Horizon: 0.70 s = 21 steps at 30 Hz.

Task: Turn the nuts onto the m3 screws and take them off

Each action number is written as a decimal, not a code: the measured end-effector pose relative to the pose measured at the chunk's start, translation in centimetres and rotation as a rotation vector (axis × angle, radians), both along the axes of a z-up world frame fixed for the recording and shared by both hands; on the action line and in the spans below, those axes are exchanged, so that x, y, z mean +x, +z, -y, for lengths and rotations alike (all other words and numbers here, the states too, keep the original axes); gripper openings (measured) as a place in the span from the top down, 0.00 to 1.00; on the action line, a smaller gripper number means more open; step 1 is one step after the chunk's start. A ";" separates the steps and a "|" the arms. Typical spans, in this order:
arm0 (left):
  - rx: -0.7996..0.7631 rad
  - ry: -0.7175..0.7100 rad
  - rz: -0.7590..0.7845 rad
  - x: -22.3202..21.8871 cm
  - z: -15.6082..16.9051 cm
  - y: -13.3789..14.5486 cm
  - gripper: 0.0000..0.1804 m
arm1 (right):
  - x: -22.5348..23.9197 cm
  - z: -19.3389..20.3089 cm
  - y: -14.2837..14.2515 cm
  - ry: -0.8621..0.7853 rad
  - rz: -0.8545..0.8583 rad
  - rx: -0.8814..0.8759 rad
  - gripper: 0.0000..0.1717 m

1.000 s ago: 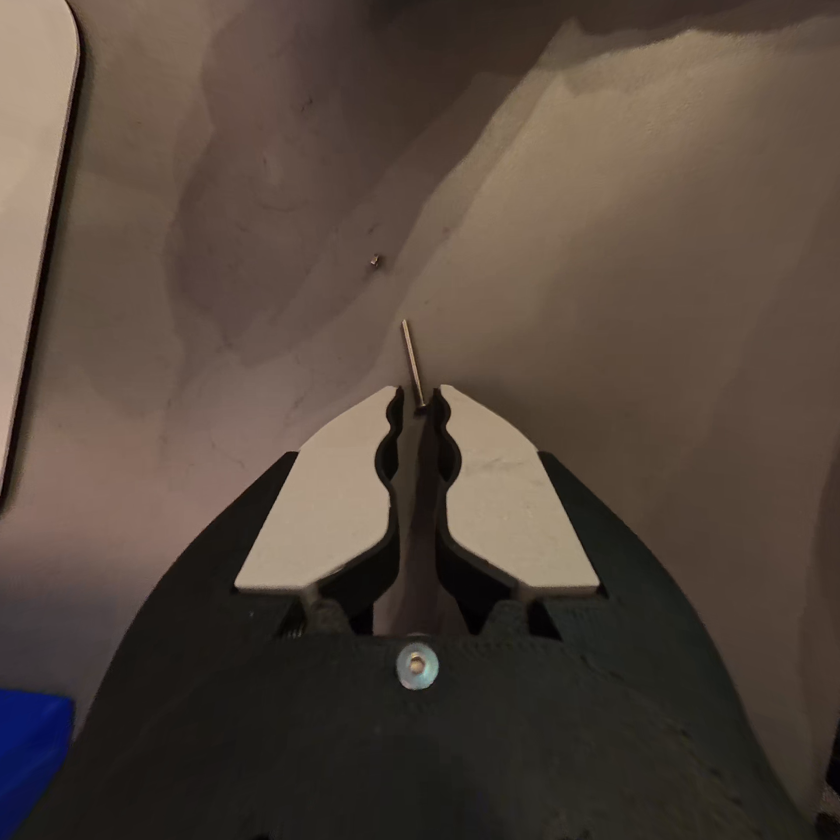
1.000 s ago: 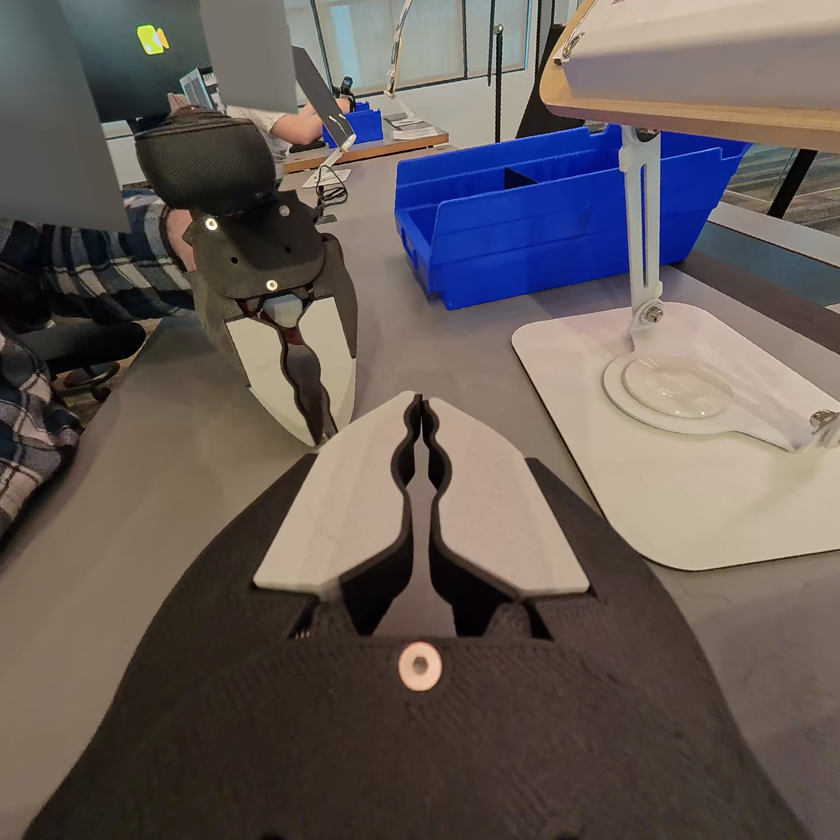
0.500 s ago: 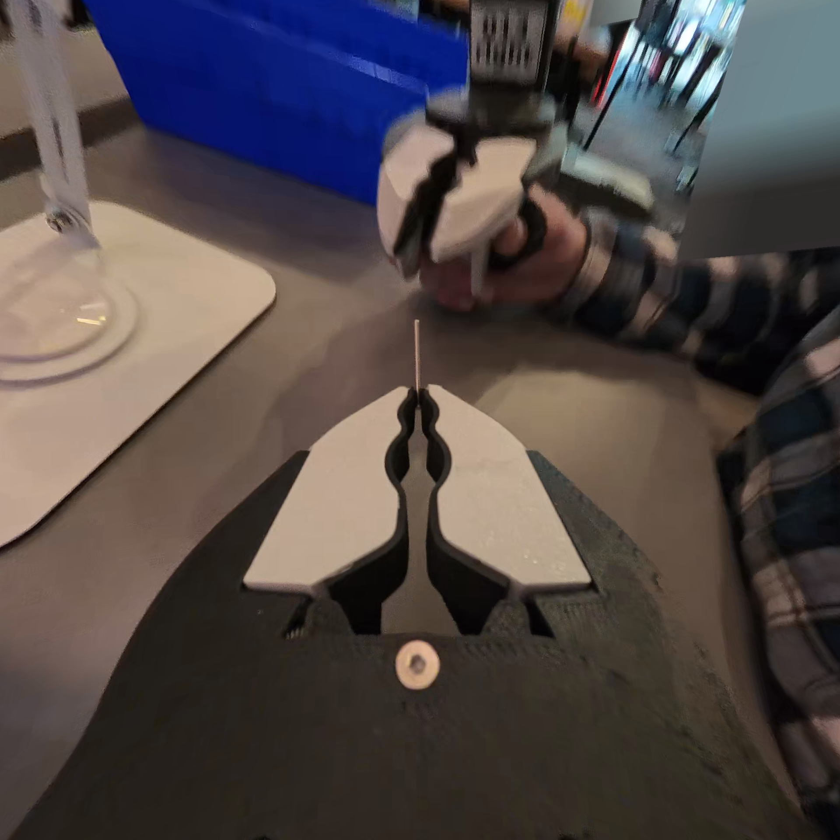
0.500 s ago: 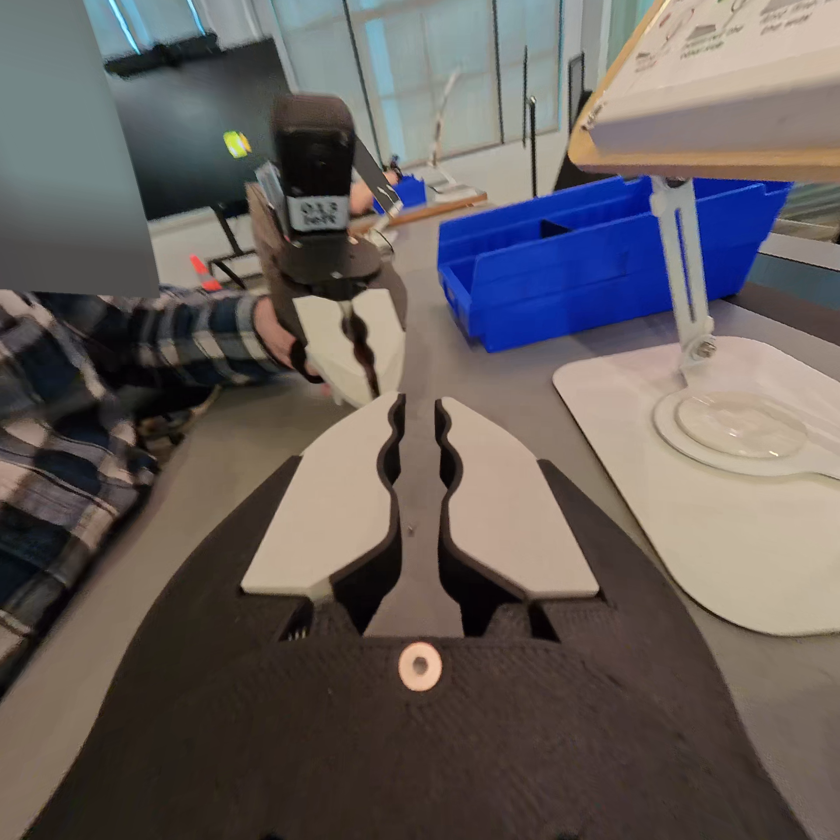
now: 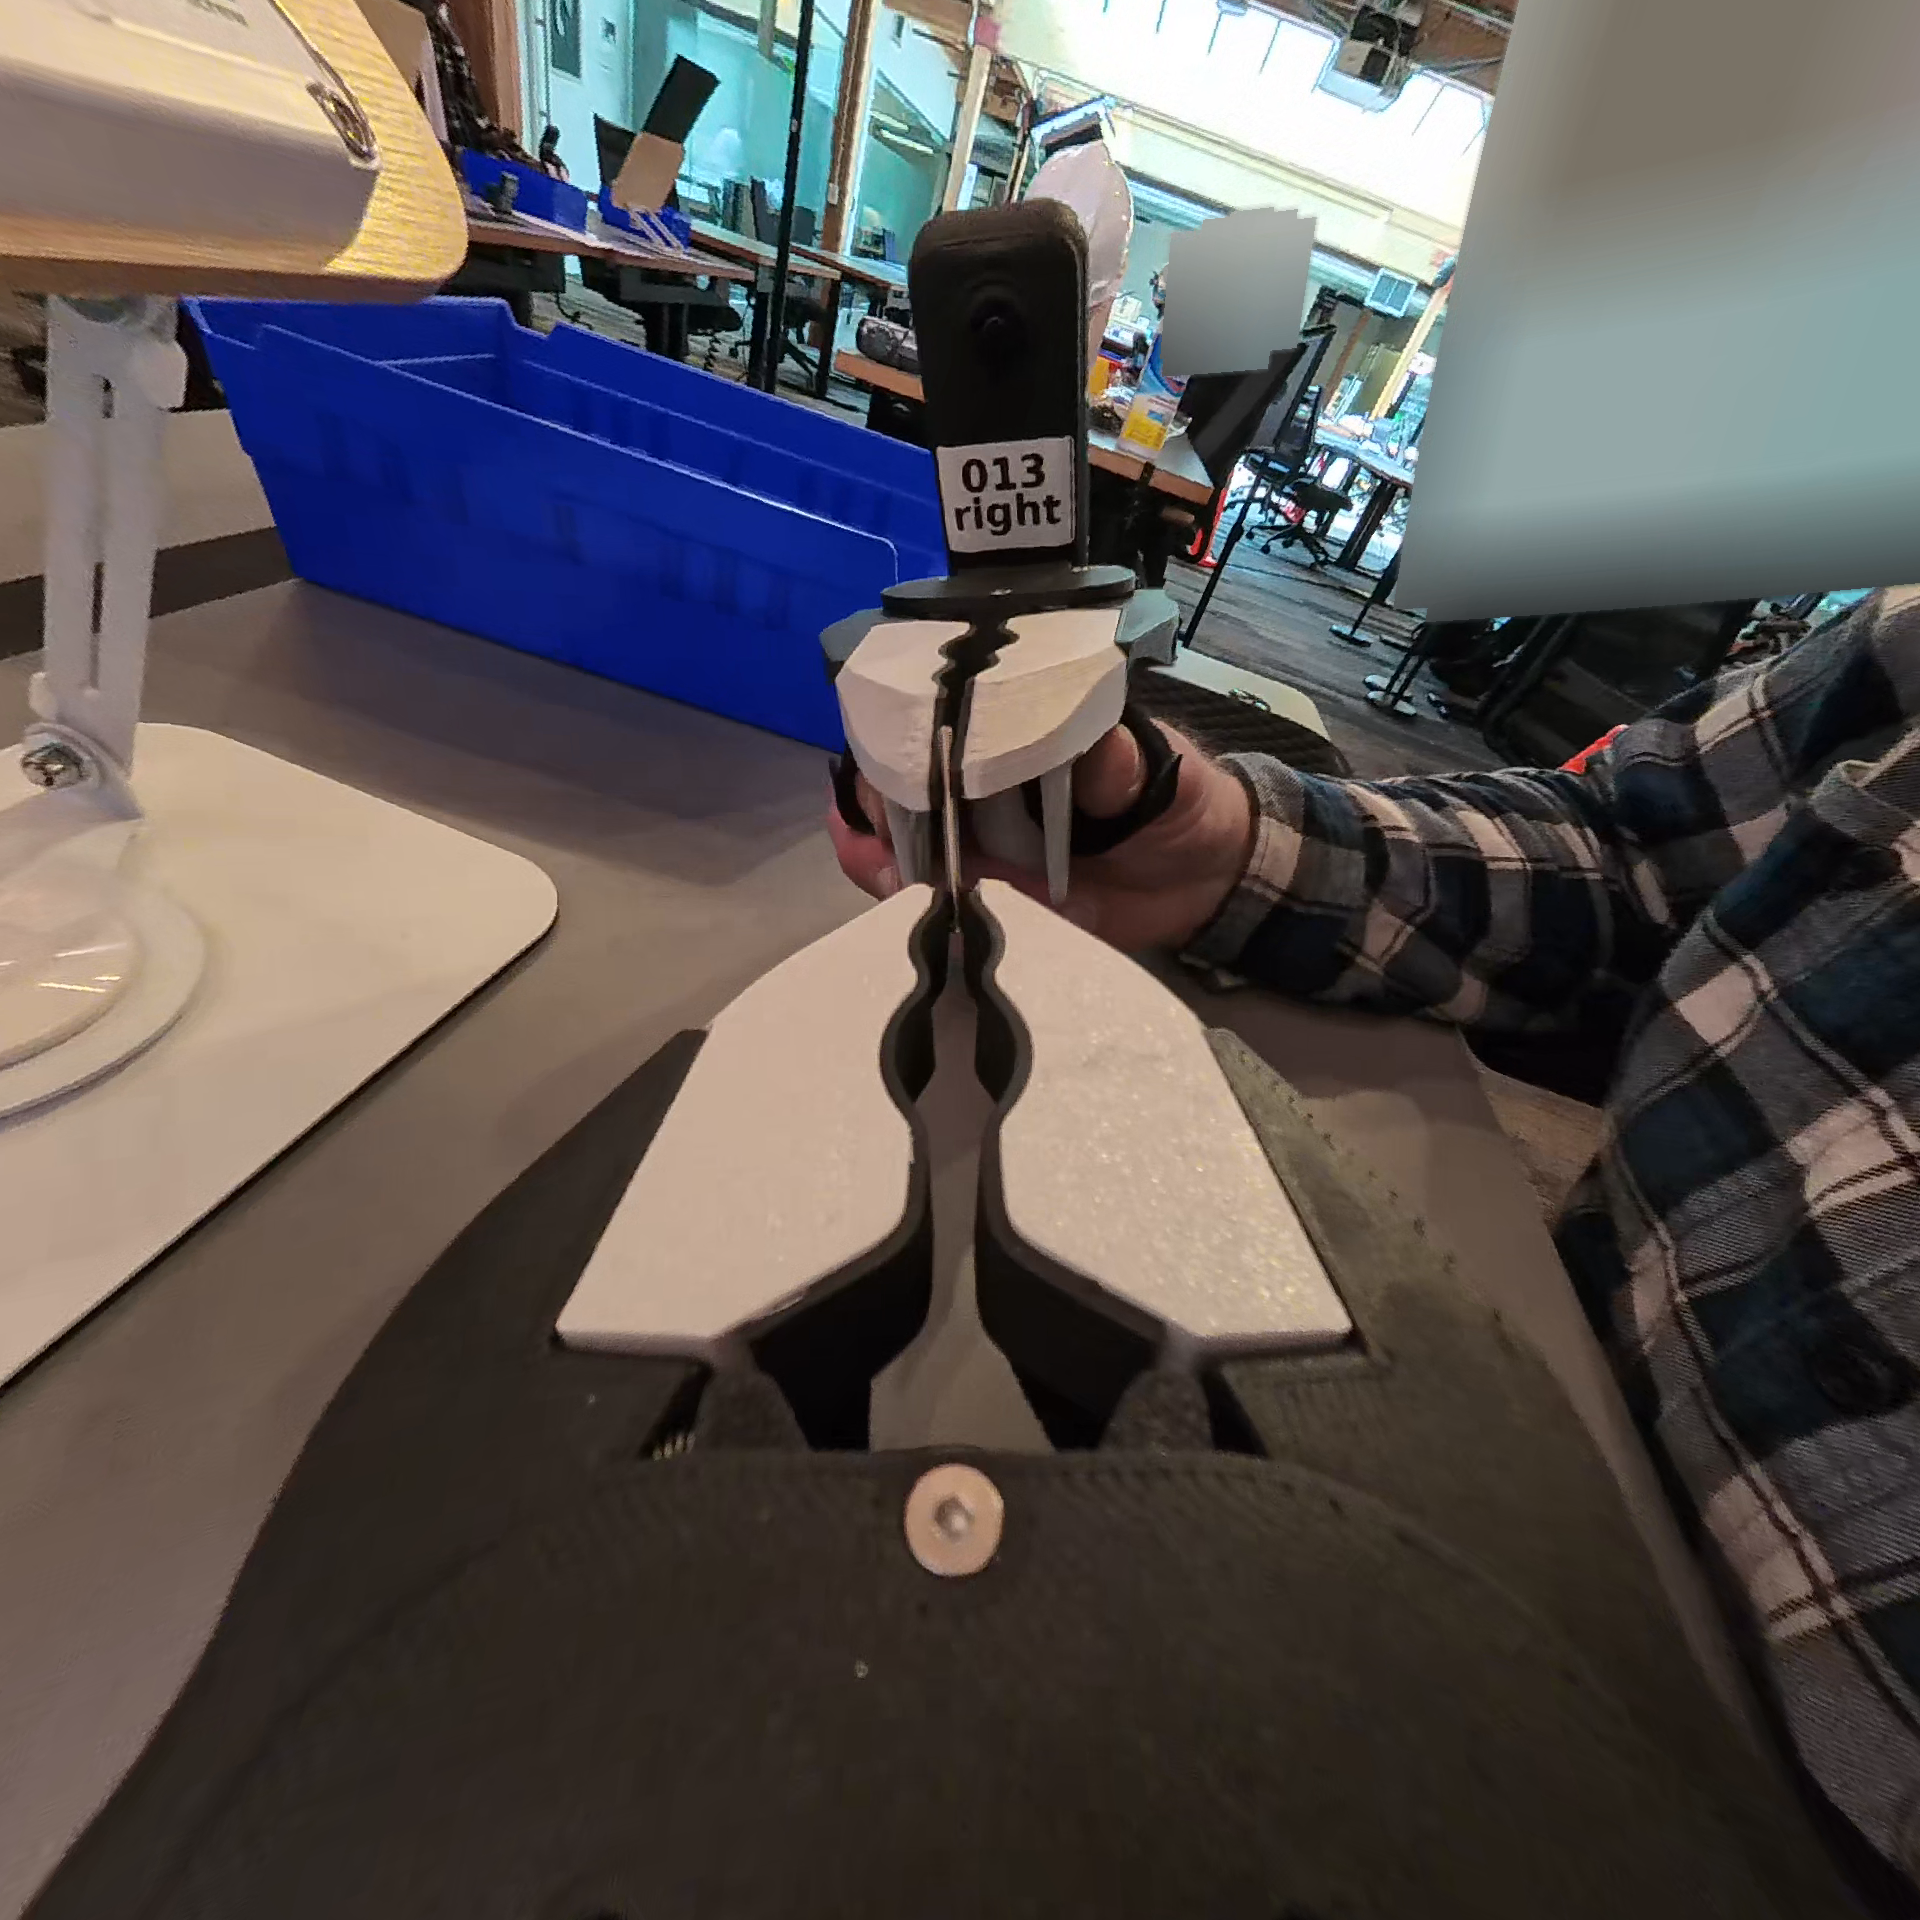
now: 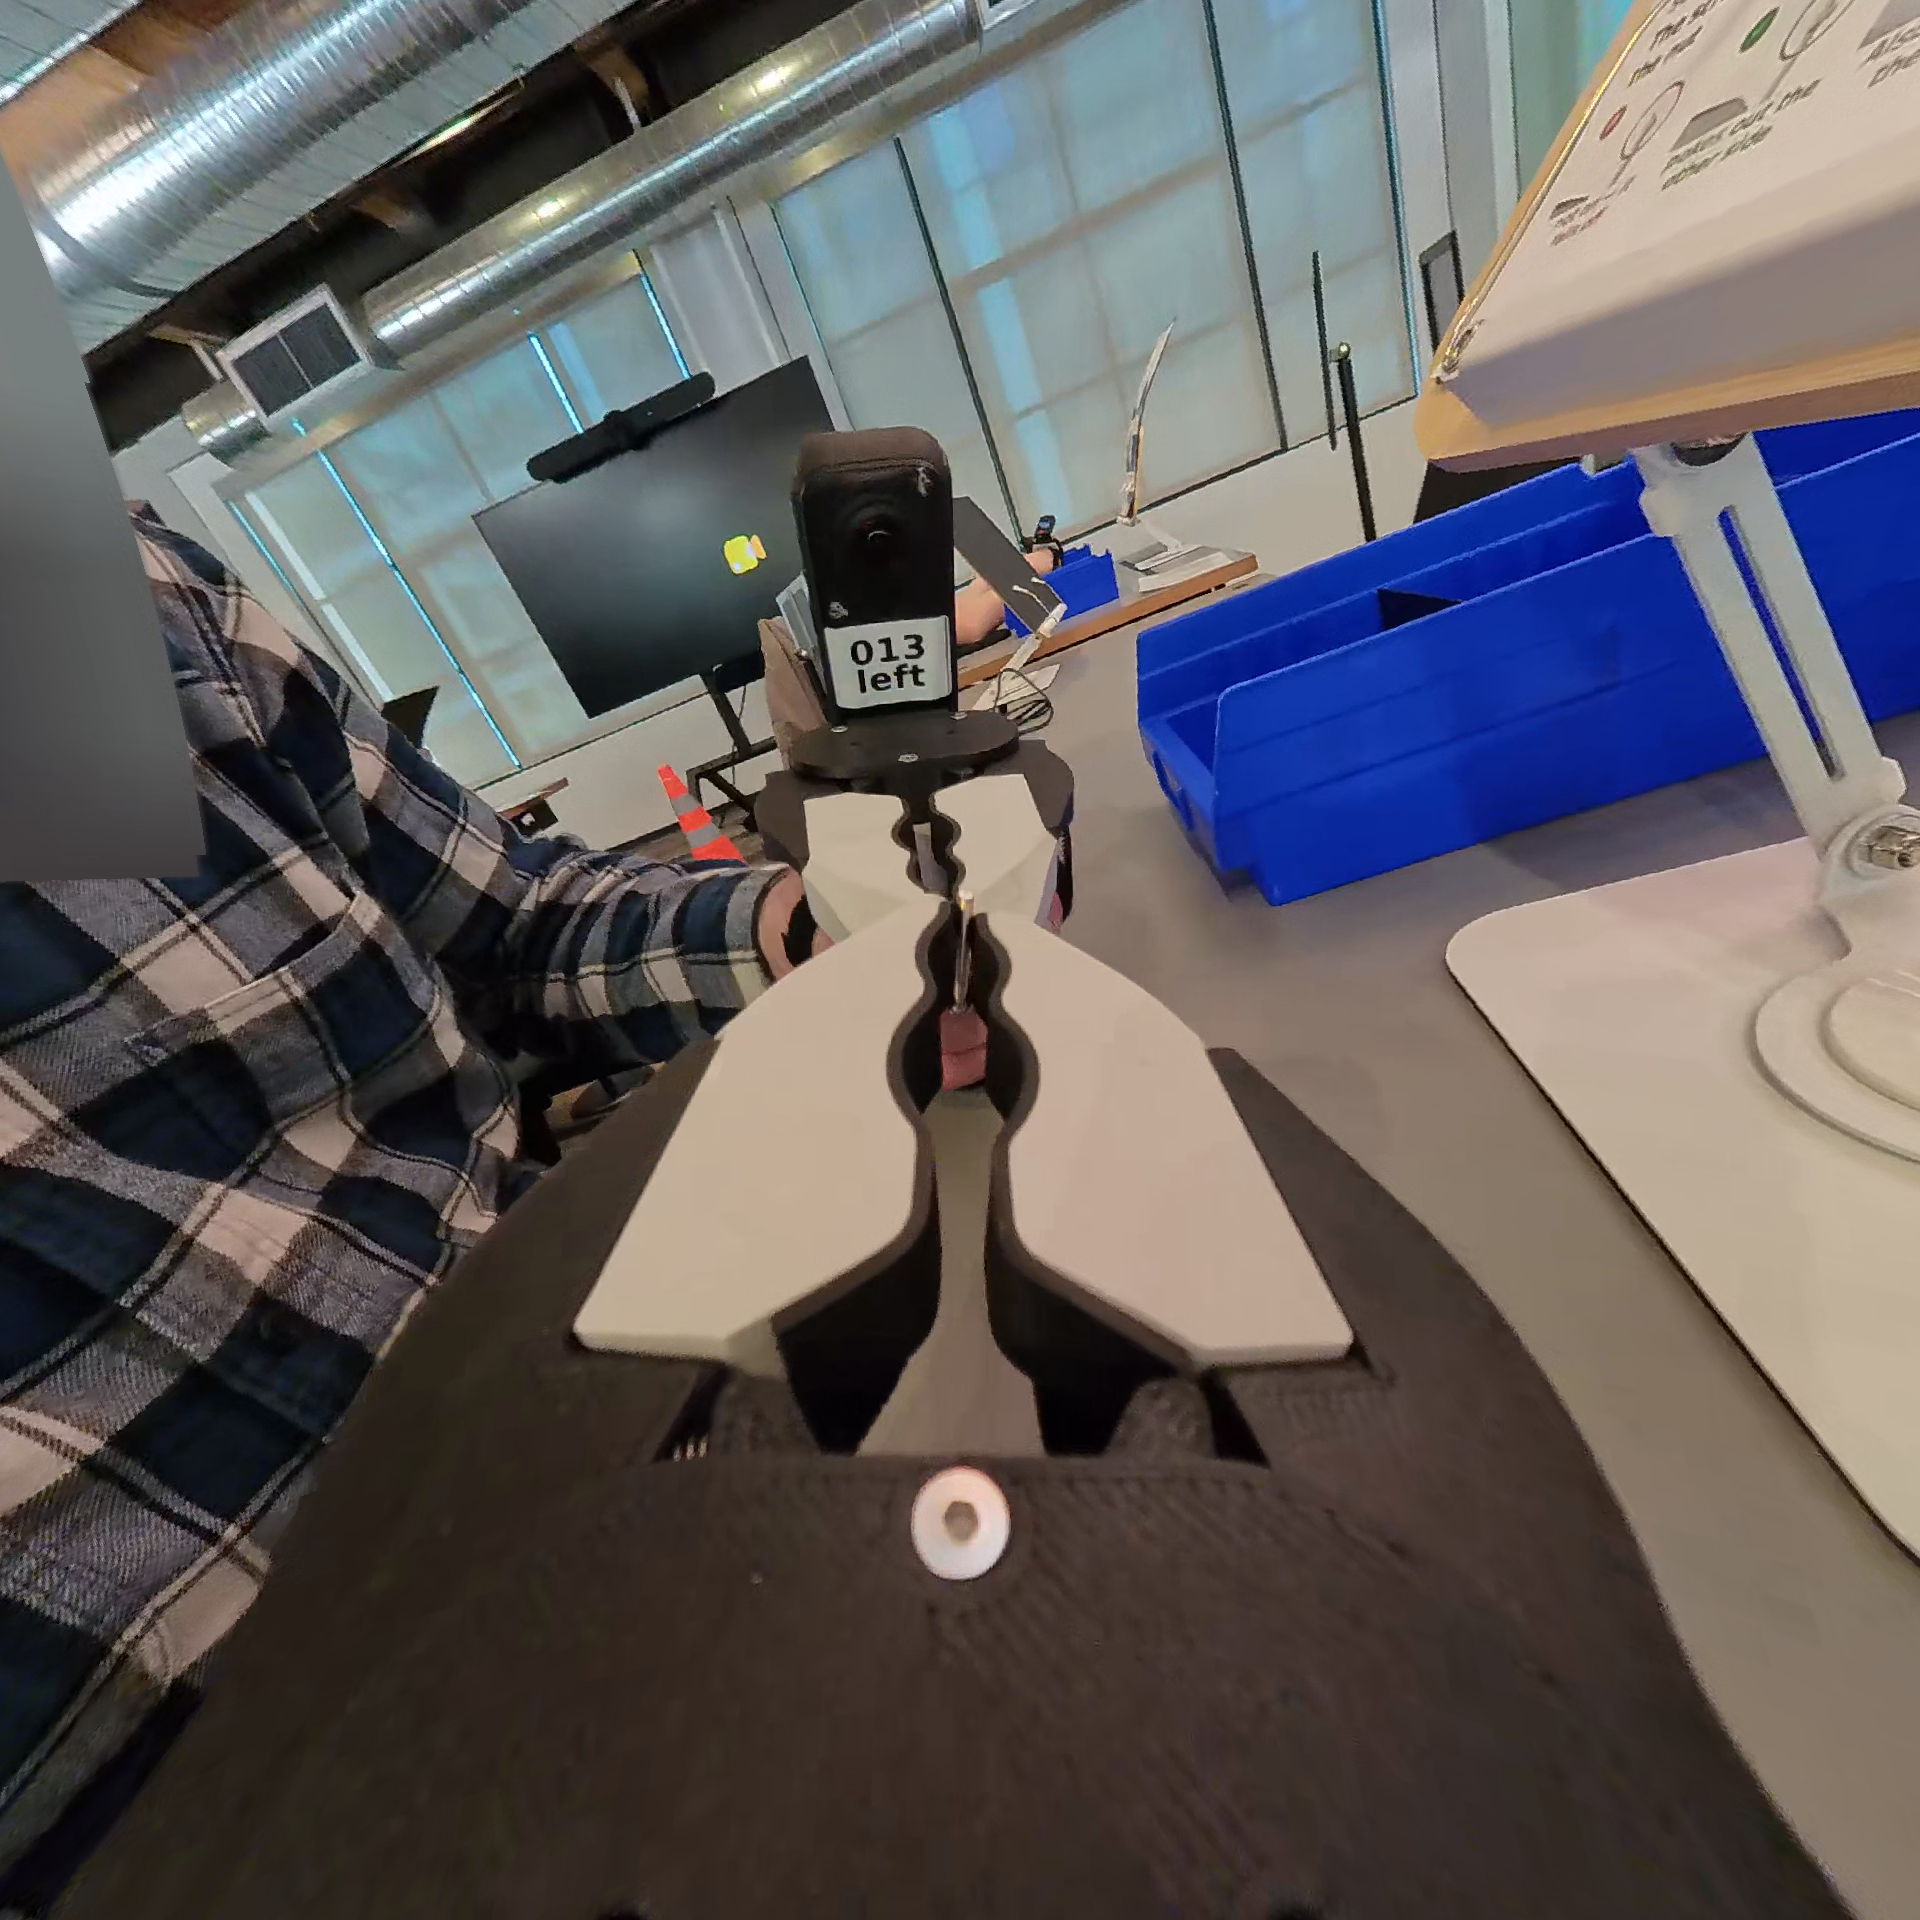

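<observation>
Metal pin (image 5: pixel 947 821) pinched by left hand-held gripper (image 5: pixel 954 914) and right hand-held gripper (image 6: pixel 962 914), tips facing.

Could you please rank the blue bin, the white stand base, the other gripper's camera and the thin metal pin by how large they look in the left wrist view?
1. blue bin and white stand base: alike; the base is nearer and cropped, so unranked
2. camera
3. thin metal pin

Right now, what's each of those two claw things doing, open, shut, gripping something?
Left gripper: fingers shut on one end of a thin metal pin.
Right gripper: fingers shut on the same pin's other end.
</observation>
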<state>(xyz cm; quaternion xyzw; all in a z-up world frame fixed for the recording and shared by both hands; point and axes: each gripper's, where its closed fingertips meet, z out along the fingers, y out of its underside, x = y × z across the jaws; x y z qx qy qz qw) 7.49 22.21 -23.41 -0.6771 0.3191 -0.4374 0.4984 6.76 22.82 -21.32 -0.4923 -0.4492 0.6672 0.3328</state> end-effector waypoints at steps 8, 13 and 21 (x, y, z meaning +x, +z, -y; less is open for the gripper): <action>0.016 -0.040 -0.152 -0.3 -0.1 -1.0 0.83 | -0.1 0.3 -1.0 -0.006 0.106 0.129 0.99; 0.043 -0.077 -0.236 0.6 0.1 -1.6 0.87 | -0.3 0.6 -1.2 -0.004 0.131 0.162 0.99; 0.013 -0.110 -0.242 0.8 0.2 -2.3 0.99 | -0.5 0.8 -2.3 0.003 0.211 0.231 0.99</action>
